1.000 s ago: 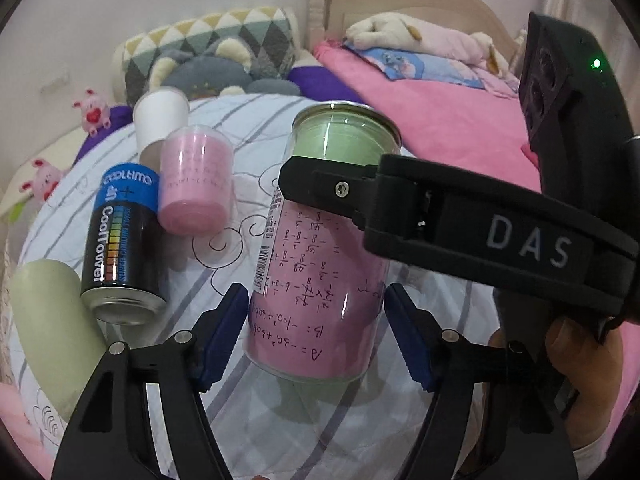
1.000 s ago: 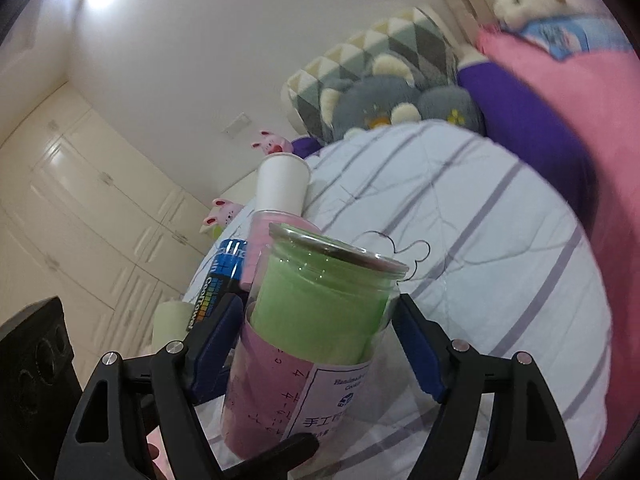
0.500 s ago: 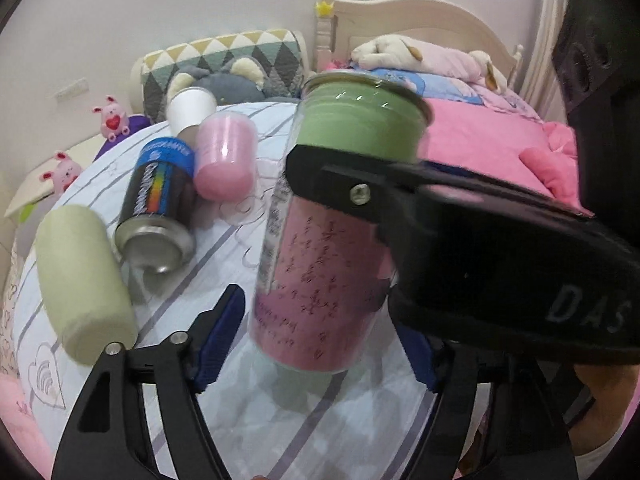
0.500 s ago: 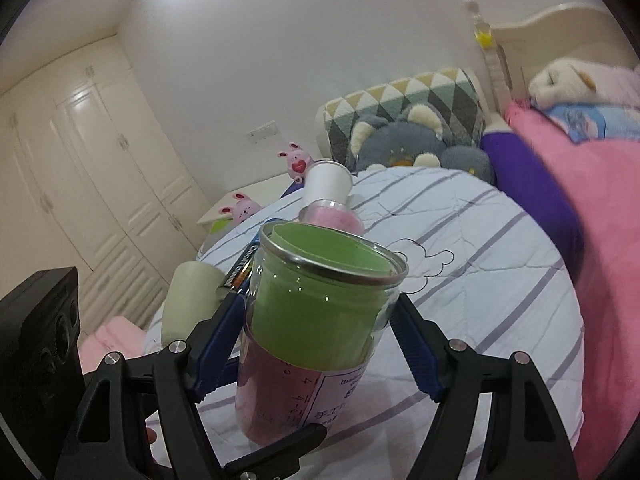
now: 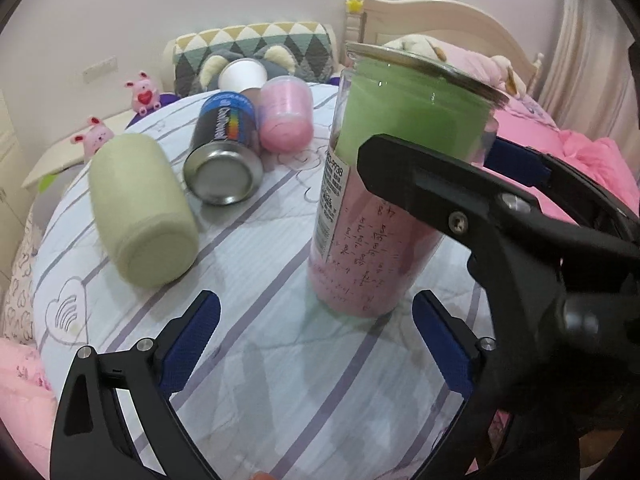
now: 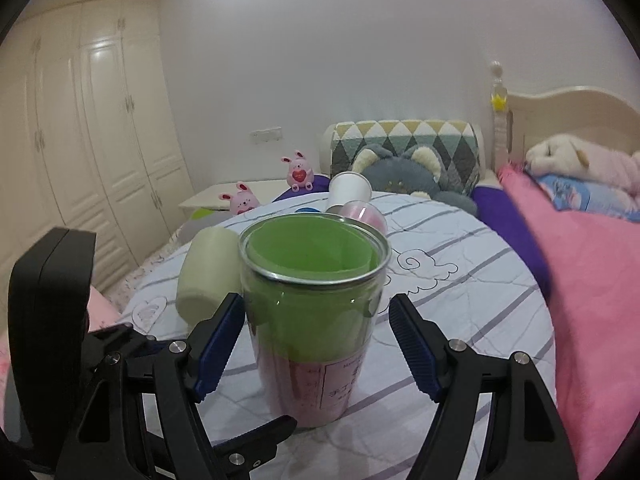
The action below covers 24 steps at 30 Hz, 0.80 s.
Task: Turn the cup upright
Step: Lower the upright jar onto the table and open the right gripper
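Observation:
The cup [image 5: 384, 184] is a clear cylinder with a green upper part, a pink lower part and a metal rim. It stands upright on the striped bedspread [image 5: 256, 360], open end up, and also shows in the right wrist view [image 6: 312, 312]. My right gripper [image 6: 316, 344] is open, its blue pads on either side of the cup with gaps showing. It crosses the left wrist view [image 5: 472, 208]. My left gripper [image 5: 316, 344] is open and empty, just in front of the cup's base.
A pale green cylinder [image 5: 140, 208], a black and blue can [image 5: 224, 152], a pink cup [image 5: 286, 118] and a white paper cup [image 5: 242, 76] lie on their sides at the back left. Plush toys and a patterned pillow [image 6: 404, 152] sit behind. A pink blanket [image 6: 592, 280] lies to the right.
The cup has gone from held tilted in the air to standing upright on the bedspread. The right gripper has opened off it. The left gripper has drawn back.

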Tool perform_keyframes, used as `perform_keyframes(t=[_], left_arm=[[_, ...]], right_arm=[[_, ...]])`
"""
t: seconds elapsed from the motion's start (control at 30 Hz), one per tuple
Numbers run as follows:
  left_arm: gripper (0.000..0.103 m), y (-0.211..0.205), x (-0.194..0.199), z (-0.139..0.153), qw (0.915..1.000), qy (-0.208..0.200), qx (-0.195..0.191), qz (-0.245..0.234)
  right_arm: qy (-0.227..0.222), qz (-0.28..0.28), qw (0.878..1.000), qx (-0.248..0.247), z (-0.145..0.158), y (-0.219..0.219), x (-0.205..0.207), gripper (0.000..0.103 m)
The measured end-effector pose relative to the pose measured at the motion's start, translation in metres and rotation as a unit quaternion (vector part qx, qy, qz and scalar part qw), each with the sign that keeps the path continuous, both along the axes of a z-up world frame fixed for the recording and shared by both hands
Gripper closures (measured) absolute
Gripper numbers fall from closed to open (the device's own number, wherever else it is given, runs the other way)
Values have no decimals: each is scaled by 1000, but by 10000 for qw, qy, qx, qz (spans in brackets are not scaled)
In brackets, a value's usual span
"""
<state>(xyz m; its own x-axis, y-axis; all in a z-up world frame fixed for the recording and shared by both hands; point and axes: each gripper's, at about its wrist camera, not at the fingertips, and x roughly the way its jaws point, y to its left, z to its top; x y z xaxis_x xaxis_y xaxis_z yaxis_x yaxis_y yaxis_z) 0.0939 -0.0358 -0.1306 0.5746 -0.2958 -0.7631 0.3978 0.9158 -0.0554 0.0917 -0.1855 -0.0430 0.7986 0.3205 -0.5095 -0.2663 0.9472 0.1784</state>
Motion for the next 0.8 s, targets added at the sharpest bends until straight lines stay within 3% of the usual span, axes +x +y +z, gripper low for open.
perform_keyframes(t=[0.43, 0.8], left_arm=[[3, 26, -20, 15, 9991, -359, 39, 233], [3, 44, -54, 59, 9857, -1304, 270, 1033]], right_arm=[[-42, -60, 10000, -56, 12, 11, -23, 23], [-182, -572, 9973, -429, 42, 8, -56, 23]])
